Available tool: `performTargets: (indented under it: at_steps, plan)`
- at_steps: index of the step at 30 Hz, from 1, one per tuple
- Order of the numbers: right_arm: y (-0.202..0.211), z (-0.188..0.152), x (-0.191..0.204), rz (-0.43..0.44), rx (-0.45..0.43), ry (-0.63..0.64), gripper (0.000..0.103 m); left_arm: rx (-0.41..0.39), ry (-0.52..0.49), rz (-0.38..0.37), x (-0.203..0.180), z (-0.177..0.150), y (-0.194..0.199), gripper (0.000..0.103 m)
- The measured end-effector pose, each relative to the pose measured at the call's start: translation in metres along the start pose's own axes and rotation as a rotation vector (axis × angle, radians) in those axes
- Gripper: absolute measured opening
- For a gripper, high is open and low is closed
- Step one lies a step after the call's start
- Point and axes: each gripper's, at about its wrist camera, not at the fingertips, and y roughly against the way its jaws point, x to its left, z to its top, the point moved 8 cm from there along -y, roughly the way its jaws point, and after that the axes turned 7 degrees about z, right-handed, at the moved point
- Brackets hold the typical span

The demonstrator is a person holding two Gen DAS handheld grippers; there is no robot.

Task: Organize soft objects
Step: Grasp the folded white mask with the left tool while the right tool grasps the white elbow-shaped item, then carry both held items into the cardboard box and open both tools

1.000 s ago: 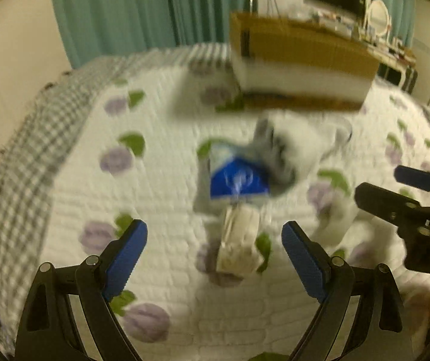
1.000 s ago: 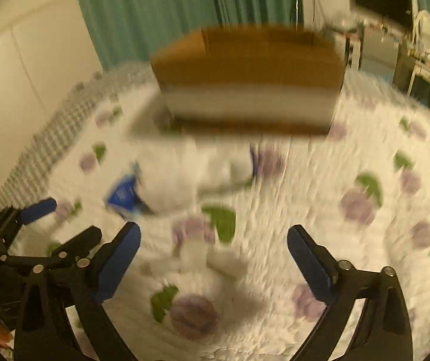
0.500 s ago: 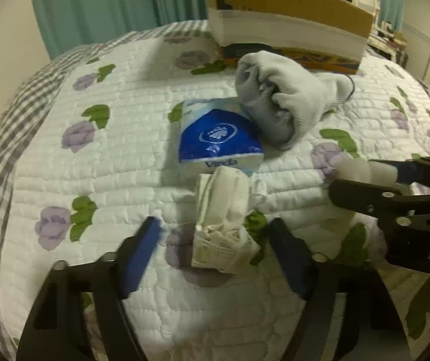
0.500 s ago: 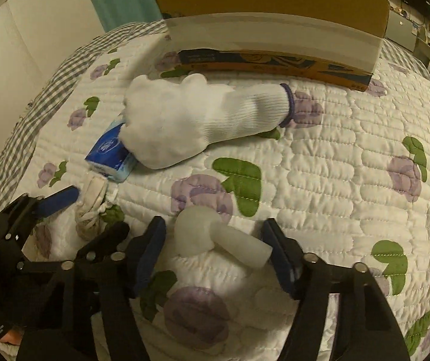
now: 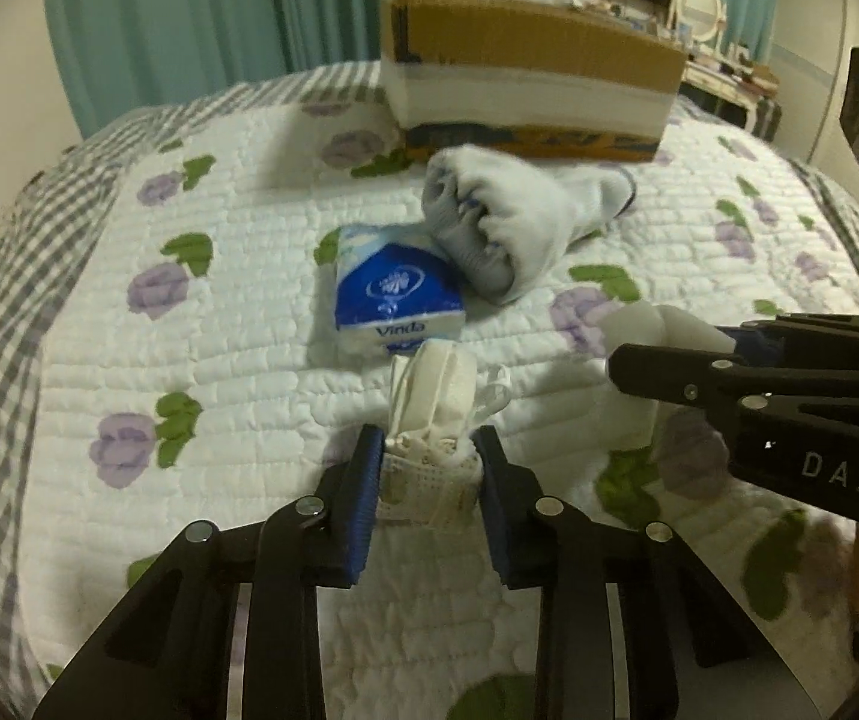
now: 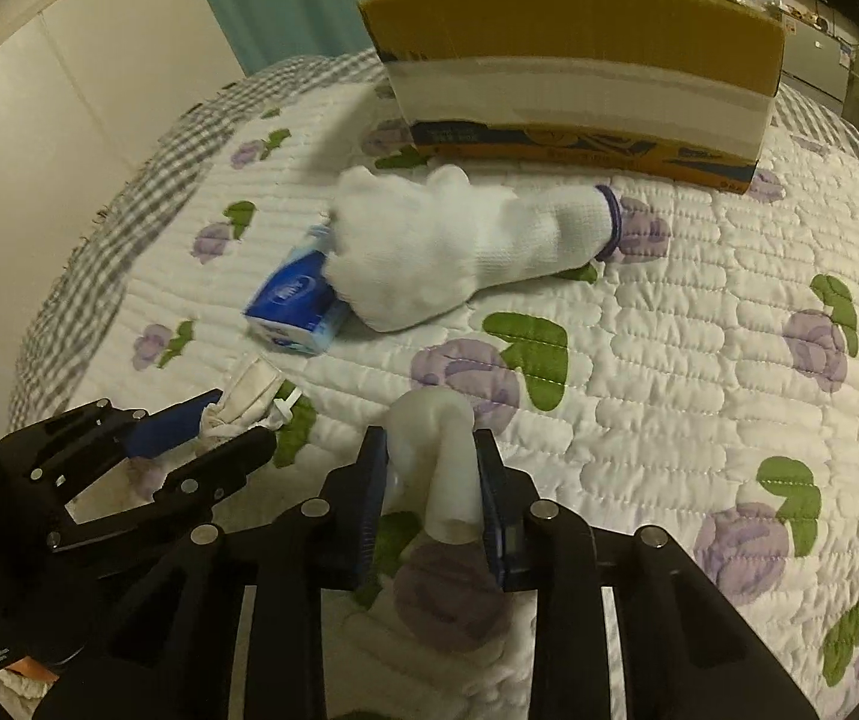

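My left gripper (image 5: 429, 450) is shut on a small white cloth bundle (image 5: 432, 414) lying on the quilted bed; it also shows in the right wrist view (image 6: 246, 405). My right gripper (image 6: 429, 468) is shut on a white soft foam piece (image 6: 438, 450), seen in the left wrist view (image 5: 663, 327) too. A blue Vinda tissue pack (image 5: 396, 297) and a white knit glove (image 5: 507, 222) lie just beyond. An open cardboard box (image 5: 525, 66) stands at the back; the right wrist view shows it too (image 6: 573, 60).
The flowered quilt (image 5: 189, 330) has a grey checked border at the left edge (image 5: 3, 276). Teal curtains (image 5: 189, 18) hang behind the bed. Furniture and a mirror (image 5: 702, 0) stand at the far right.
Both grippers came down over the bed and closed: the left onto the cloth bundle, the right onto the foam piece. Both were wide open a second ago.
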Motion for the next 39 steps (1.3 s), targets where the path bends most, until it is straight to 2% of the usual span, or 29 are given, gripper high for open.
performTargets:
  at_steps: [14,21,27,31,34,37,39]
  plan:
    - [0.104,0.024,0.034,-0.022,-0.161,0.048,0.028,-0.118,0.034,0.017,0.007,0.04,0.089,0.03]
    - [0.163,0.053,0.034,-0.058,-0.263,0.075,0.028,-0.223,0.015,0.046,0.004,0.074,0.136,0.03]
    - [0.21,0.112,0.029,-0.092,-0.363,0.119,0.028,-0.31,-0.01,0.059,-0.005,0.123,0.166,0.03]
    - [0.229,0.152,0.019,-0.121,-0.407,0.144,0.028,-0.374,-0.043,0.061,-0.014,0.172,0.172,0.03]
    - [0.235,0.183,0.01,-0.122,-0.429,0.146,0.028,-0.411,-0.054,0.062,-0.016,0.21,0.167,0.03]
    - [0.232,0.214,-0.002,-0.139,-0.44,0.149,0.028,-0.42,-0.04,0.042,-0.016,0.242,0.155,0.03]
    - [0.222,0.24,-0.014,-0.142,-0.443,0.148,0.028,-0.423,-0.049,0.057,-0.017,0.263,0.143,0.03]
